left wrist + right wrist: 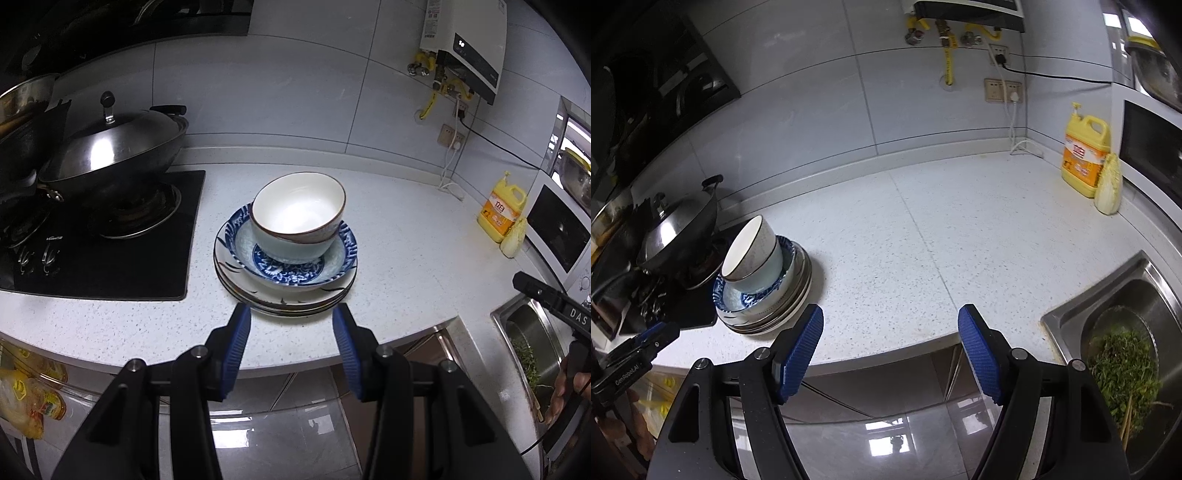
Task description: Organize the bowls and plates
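- Left wrist view: our left gripper (291, 325) hangs with its blue pads apart and nothing between them; the stack of plates (284, 291) lies dead ahead of the fingertips, just beyond them on the white counter (388, 229), near its front edge.
- On the stack sits a blue patterned dish (291, 258); in it two nested bowls (299, 218), the upper one tilted, rim leaning toward the stove (103, 236) side; the lidded wok (110, 147) stands well apart on the burner.
- The pile is round, so no long axis to line up with; we judge the near rim the natural entry for these fingers.
- Right wrist view: our right gripper (890, 332) has its pads set wide, nothing between them; bare counter (942, 240) ahead.
- From here the stack of plates (768, 306) lies off to the left of the left pad, beside the stove; the sink (1115, 295) with greens lies to the right.
- Judgement: the left hand is squarely aligned and nearer; the right would need to swing left to reach the bowls (753, 254).
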A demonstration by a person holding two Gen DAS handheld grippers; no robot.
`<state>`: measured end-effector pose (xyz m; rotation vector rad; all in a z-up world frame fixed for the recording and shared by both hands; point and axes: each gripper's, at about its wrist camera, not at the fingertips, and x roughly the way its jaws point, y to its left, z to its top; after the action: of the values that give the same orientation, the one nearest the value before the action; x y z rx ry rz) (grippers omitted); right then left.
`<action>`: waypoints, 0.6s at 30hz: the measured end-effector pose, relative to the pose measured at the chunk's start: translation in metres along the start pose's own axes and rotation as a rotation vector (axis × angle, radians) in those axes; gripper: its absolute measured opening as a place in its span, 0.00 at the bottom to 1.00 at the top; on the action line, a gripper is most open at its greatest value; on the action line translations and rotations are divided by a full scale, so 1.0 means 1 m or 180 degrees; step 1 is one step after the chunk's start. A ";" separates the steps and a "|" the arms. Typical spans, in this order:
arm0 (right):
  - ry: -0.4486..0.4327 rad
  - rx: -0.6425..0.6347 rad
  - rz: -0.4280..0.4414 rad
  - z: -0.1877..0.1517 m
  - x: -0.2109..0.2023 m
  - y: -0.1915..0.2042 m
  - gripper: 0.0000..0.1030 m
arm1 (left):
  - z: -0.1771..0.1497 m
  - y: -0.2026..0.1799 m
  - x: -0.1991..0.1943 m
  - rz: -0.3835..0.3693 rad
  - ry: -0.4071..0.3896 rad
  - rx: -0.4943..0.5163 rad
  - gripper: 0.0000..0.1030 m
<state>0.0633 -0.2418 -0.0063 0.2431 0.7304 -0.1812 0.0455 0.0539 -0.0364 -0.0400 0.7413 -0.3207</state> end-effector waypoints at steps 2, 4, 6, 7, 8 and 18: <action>0.0002 -0.0033 0.0044 0.002 0.004 0.002 0.69 | 0.000 0.002 -0.002 0.0051 -0.0008 -0.0013 0.43; 0.0013 -0.0051 0.0097 0.003 0.006 0.003 0.69 | -0.001 0.003 -0.004 0.0081 -0.0024 -0.0035 0.43; 0.0009 -0.0103 0.0116 0.004 0.007 0.004 0.69 | 0.000 0.002 -0.005 0.0094 -0.0033 -0.0059 0.43; 0.0013 -0.0110 0.0129 0.004 0.007 0.003 0.69 | 0.000 0.001 -0.006 0.0101 -0.0033 -0.0066 0.43; 0.0026 -0.0115 0.0144 0.004 0.008 0.002 0.69 | 0.000 -0.001 -0.006 0.0104 -0.0037 -0.0065 0.43; 0.0063 -0.0143 0.0209 0.007 0.011 -0.008 0.69 | 0.002 -0.007 -0.010 0.0109 -0.0048 -0.0091 0.43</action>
<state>0.0735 -0.2525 -0.0100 0.2260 0.7443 -0.1001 0.0375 0.0500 -0.0271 -0.0564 0.7308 -0.2769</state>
